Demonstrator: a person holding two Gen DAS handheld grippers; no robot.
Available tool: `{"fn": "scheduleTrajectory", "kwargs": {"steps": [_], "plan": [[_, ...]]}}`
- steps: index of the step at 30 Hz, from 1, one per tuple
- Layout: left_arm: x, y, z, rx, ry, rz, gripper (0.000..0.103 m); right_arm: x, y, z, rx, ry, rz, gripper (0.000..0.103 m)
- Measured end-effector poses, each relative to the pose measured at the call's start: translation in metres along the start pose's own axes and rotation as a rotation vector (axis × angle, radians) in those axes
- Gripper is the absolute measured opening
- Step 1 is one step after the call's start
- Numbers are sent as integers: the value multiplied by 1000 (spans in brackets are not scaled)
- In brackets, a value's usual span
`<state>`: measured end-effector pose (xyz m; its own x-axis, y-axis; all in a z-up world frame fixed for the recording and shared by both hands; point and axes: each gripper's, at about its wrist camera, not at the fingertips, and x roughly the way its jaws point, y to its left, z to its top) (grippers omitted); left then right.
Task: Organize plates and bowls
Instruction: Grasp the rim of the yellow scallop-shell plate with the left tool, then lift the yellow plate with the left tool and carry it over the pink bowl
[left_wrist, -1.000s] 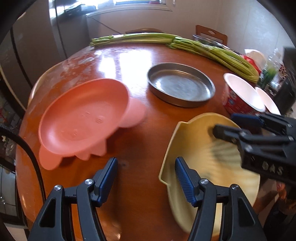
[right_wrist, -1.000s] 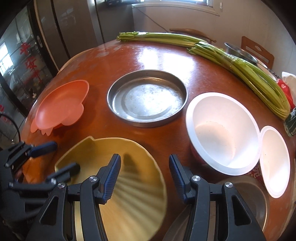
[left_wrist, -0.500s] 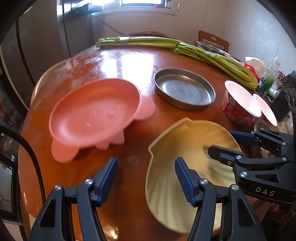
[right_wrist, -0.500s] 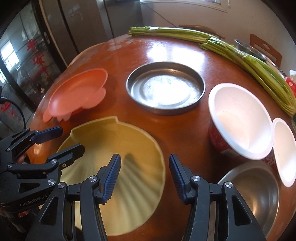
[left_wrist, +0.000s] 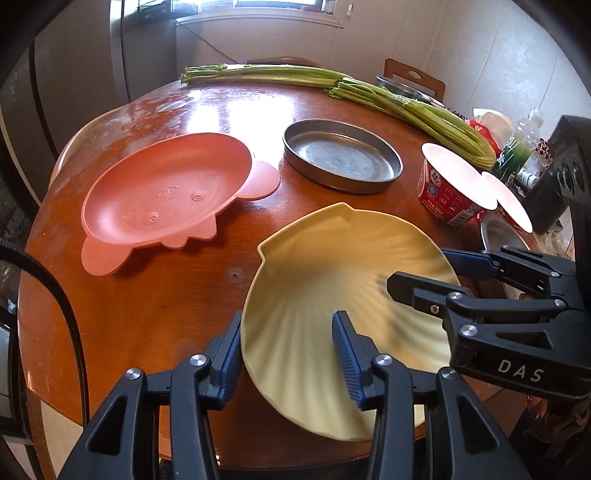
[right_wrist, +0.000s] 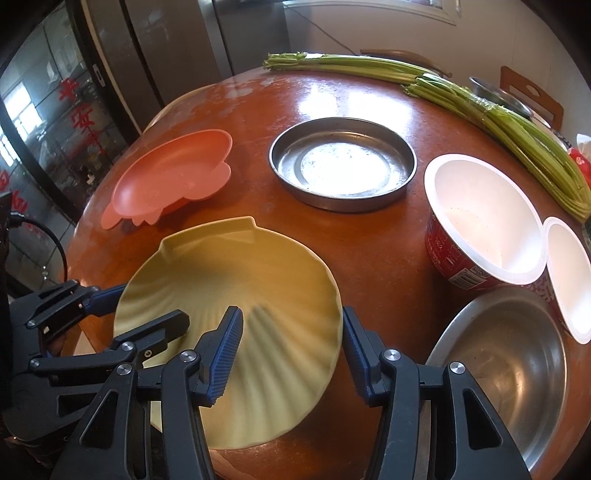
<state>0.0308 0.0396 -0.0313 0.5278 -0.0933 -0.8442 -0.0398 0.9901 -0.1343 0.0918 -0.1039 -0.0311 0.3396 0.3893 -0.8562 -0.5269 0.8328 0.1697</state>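
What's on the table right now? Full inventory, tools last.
shell plate: 1, pale yellow, near table edge, between both tools
crab-shaped plate: 1, salmon pink, left of the shell plate
round tin pan: 1, grey metal, table centre
paper cups: 2, white inside, red printed outside, right side, side by side
steel bowl: 1, silver, near right edge, in front of the cups
celery bundles: 2, green, along the far edge
table: 1, glossy reddish brown wood, round
left tool: 1, black with blue pads, open, straddling the shell plate's left rim
right tool: 1, same colours, open, straddling the right rim
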Motion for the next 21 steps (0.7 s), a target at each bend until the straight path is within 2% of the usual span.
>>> {"fn": "scheduleTrajectory", "kwargs": {"steps": [12,21], "plan": [[-19,13,12,-29,-46,-20,46,-16,9,6,4,-51,39,56],[-35,31,25,-57,-88,3,46,-27,34,30,-45,-100,65,56]]}}
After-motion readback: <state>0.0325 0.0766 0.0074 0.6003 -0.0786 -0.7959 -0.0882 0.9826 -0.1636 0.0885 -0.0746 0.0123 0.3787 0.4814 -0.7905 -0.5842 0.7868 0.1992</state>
